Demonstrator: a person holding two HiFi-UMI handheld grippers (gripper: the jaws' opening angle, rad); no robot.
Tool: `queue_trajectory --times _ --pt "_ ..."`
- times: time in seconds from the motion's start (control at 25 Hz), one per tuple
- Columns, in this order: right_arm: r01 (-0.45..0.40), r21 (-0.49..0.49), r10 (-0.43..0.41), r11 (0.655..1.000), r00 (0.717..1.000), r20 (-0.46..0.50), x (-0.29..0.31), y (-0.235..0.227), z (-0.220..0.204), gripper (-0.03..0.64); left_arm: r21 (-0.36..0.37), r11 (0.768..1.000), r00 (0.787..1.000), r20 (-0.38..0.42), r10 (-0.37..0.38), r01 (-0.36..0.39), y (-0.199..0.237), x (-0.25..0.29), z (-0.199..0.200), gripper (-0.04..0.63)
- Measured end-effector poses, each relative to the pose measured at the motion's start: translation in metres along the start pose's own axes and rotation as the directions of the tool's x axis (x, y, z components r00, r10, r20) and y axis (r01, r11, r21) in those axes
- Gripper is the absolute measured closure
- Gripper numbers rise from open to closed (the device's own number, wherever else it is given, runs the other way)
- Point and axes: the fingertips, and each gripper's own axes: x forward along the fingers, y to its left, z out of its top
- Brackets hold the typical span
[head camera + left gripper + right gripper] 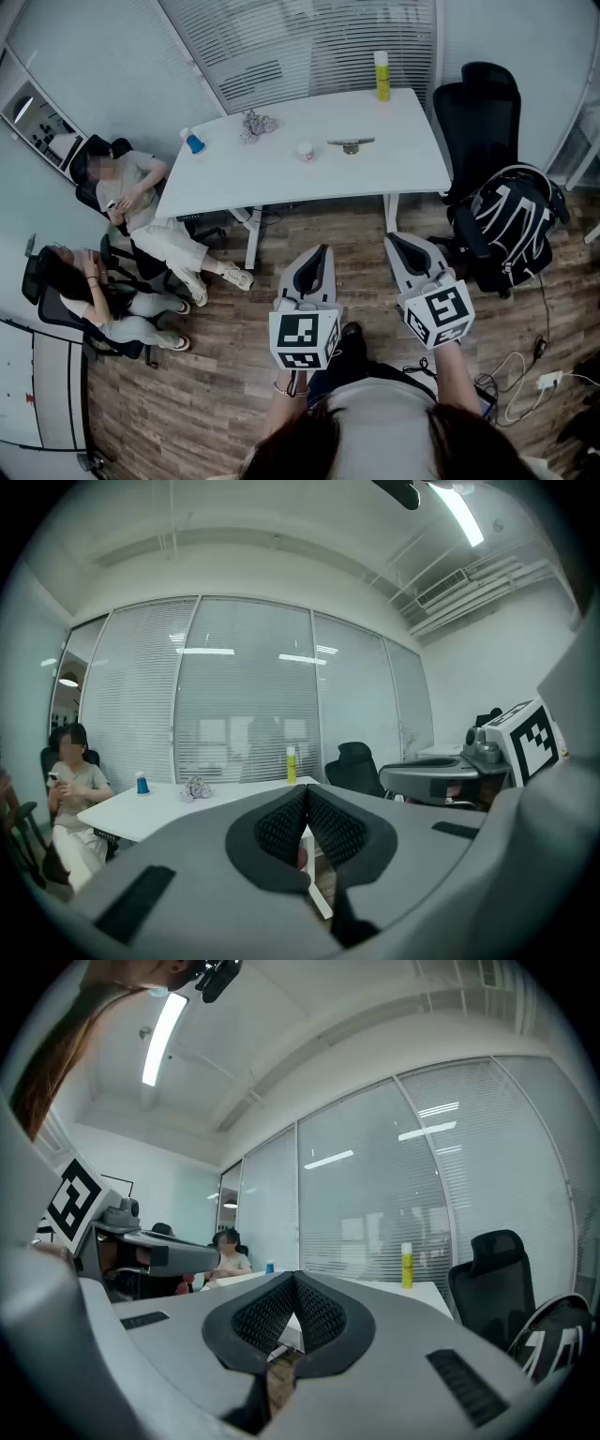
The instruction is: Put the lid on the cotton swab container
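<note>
A small round white container (307, 151) with a pinkish top stands mid-table, and a flat greyish piece (351, 143) lies just to its right. Which of them is the lid I cannot tell. Both grippers hang over the wooden floor, well short of the white table (412, 164). My left gripper (322, 253) is shut with nothing in it, its ribbed pads meeting in its own view (306, 803). My right gripper (398, 242) is shut and empty too (295, 1288). Each gripper shows in the other's view, the right one (450, 780) and the left one (159, 1255).
On the table stand a yellow bottle (382, 75), a blue-capped item (194, 142) and a crumpled bundle (257, 123). Two people sit at the left (131, 202) (103, 300). A black chair (478, 112) and a backpack (511, 225) stand right of the table. Cables (525, 375) lie on the floor.
</note>
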Motion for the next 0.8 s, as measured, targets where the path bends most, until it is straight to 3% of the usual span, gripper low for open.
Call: queue_trajectory --times 0.8 --pt "-0.049 0.057 0.048 0.997 0.999 0.012 0.103 -0.008 0.006 0.589 -0.033 0.998 0.999 -0.011 -0.046 0.046 0.071 0.075 -0.009 0.575"
